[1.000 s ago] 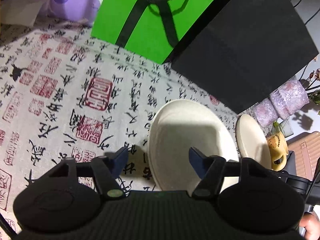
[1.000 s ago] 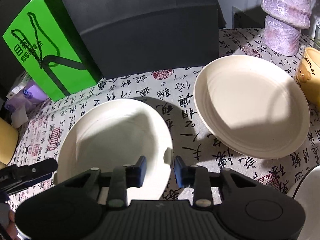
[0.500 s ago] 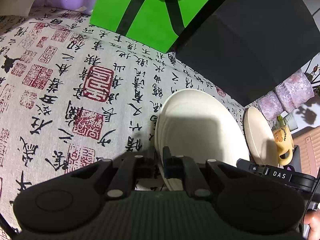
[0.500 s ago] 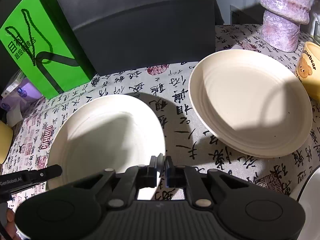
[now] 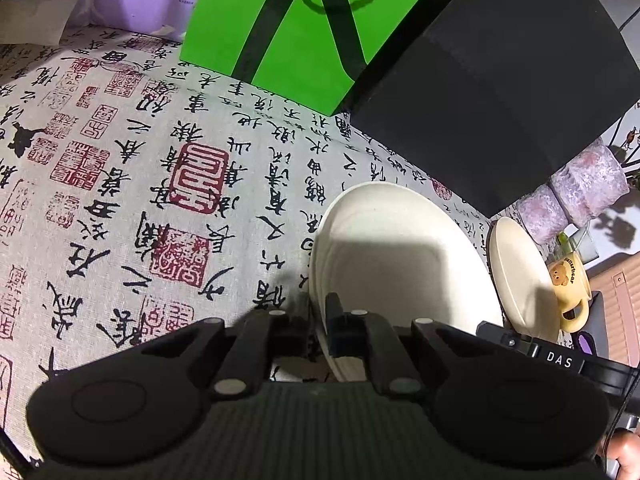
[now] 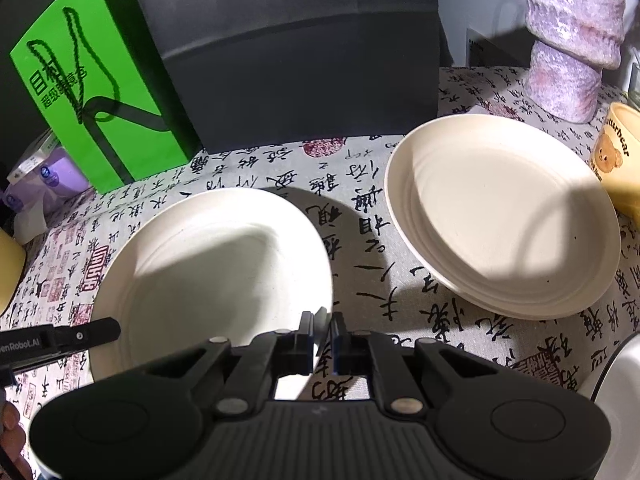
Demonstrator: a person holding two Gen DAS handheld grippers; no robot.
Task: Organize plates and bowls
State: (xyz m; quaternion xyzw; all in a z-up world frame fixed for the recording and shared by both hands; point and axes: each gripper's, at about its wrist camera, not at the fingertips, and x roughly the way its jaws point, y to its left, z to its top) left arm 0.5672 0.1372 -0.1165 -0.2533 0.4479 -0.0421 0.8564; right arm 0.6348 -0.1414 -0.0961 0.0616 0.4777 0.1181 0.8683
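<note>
While both grippers pinched opposite rims of the near plate (image 6: 208,276), the left gripper (image 5: 318,320) and right gripper (image 6: 324,330) were clenched on it, probably to lift it evenly. This plate lay left of the second plate (image 6: 500,216).

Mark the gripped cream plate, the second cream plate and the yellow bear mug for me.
gripped cream plate (image 6: 208,272), right wrist view, centre of its well
second cream plate (image 6: 504,220), right wrist view, centre of its well
yellow bear mug (image 6: 616,156), right wrist view, printed side wall
</note>
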